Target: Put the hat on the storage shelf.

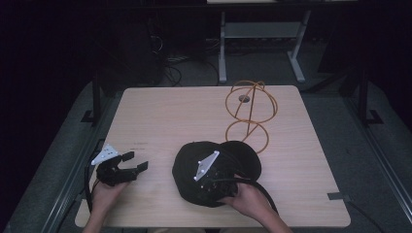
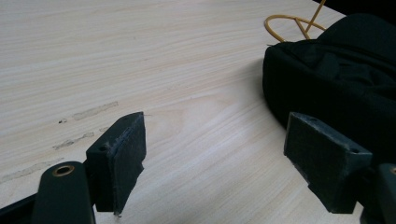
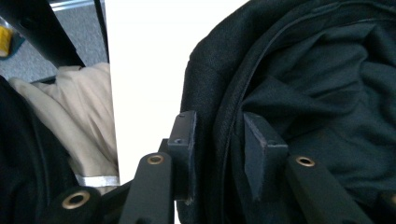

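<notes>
Right tool [image 3: 217,149] clamped on rim of black cap [image 1: 194,167]. Left tool [image 1: 135,162] apart, over bench [image 1: 165,116] at cap's 9 o'clock. Wire stand [image 1: 250,114] at 1 o'clock.

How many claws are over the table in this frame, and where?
2. The left claw hovers open near the table's front-left; the right claw is closed around the rim of the black cap at front-centre.

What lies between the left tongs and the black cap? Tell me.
Bare wooden tabletop separates the open left tongs from the black cap, as the high view and left gripper view show.
</notes>
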